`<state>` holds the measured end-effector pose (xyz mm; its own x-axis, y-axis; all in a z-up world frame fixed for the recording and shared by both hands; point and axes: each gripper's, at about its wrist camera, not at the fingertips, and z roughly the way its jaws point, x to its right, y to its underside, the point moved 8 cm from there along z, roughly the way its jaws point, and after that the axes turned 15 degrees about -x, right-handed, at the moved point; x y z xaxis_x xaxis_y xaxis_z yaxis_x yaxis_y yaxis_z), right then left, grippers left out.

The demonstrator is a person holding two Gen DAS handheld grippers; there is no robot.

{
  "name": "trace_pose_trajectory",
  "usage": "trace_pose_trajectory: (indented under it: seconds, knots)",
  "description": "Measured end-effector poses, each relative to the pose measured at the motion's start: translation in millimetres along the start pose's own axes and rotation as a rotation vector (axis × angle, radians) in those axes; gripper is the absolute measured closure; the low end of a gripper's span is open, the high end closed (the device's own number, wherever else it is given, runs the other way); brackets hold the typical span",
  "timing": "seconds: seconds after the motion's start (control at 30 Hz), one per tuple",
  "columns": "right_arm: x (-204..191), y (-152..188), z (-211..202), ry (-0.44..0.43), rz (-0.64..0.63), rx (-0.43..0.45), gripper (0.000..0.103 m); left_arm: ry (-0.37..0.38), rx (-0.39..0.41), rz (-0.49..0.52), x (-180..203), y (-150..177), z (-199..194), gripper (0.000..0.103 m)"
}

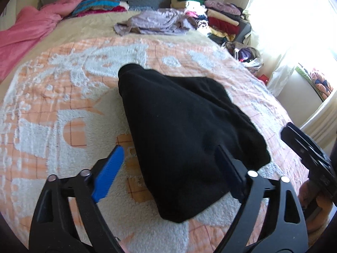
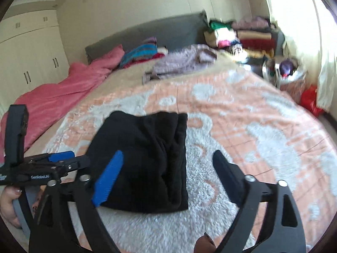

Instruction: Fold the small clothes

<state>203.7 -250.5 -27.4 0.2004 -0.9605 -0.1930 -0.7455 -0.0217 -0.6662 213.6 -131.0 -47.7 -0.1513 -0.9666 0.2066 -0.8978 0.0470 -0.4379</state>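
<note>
I've got the black garment lying folded on the bed's peach-and-white blanket, centre of both views, w/ nothing pinching it. Left gripper has its fingers spread wide: blue pad at lower left just off the cloth's edge, dark pad over the cloth at lower right, no squeeze that I can see. Right gripper is spread wide too, blue pad overlapping the garment's lower left corner in frame, black pad well out over bare blanket. Right view is blurred, so I can't tell if any pad brushes the fabric. My read: this fold is laid down and I'm at the let-go/check stage. To do it well I'd lift both grippers clear w/o dragging a pad through the pile, since fleece-like cloth snags and the top layer could peel back. The right-hand edge in the right view shows bunched ridges; I'd pat or tug those flat before any further fold, approx matching edges. Then it can go w/ the stacked clothes at upper right, beyond the crumpled lilac piece.
</note>
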Motion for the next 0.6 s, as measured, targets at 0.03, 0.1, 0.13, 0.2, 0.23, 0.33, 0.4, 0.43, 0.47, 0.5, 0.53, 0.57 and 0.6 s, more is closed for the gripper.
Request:
trace_pose_trajectory:
  seconds: [0.03, 0.1, 0.13, 0.2, 0.23, 0.33, 0.4, 0.43, 0.47, 0.5, 0.53, 0.57, 0.6]
  knots:
    - [-3, -1, -6, 0.013, -0.006, 0.017, 0.007, 0.001, 0.010, 0.004, 1, 1, -5, 0.016]
    - [-7, 0, -22, 0.022, -0.017, 0.049, 0.006, -0.002, 0.037, 0.012, 3, 4, -16, 0.010]
    - [-9, 2, -31, 0.022, -0.022, 0.063, 0.005, -0.003, 0.046, 0.017, 4, 6, -20, 0.010]
    - [-13, 6, -43, 0.022, -0.028, 0.081, 0.005, -0.004, 0.066, 0.026, 6, 11, -31, 0.010]
    - [-15, 8, -47, 0.024, -0.031, 0.088, 0.005, -0.004, 0.072, 0.028, 6, 13, -36, 0.010]
    - [-21, 16, -58, 0.036, -0.047, 0.094, 0.005, -0.004, 0.096, 0.033, 5, 22, -49, 0.010]
    - [-24, 23, -62, 0.052, -0.053, 0.098, 0.005, -0.002, 0.104, 0.034, 4, 27, -54, 0.010]
    - [-27, 26, -64, 0.055, -0.061, 0.097, 0.005, -0.002, 0.107, 0.035, 3, 31, -56, 0.010]
    - [-30, 30, -67, 0.060, -0.066, 0.097, 0.005, -0.004, 0.109, 0.037, 3, 34, -58, 0.010]
    - [-32, 33, -68, 0.067, -0.070, 0.097, 0.005, -0.010, 0.112, 0.036, 1, 38, -59, 0.010]
    - [-35, 37, -70, 0.074, -0.079, 0.097, 0.005, -0.011, 0.113, 0.036, 0, 41, -61, 0.010]
    - [-37, 39, -71, 0.080, -0.082, 0.098, 0.005, -0.010, 0.114, 0.036, 0, 45, -62, 0.010]
    - [-39, 41, -71, 0.085, -0.085, 0.097, 0.005, -0.008, 0.115, 0.034, -1, 48, -62, 0.010]
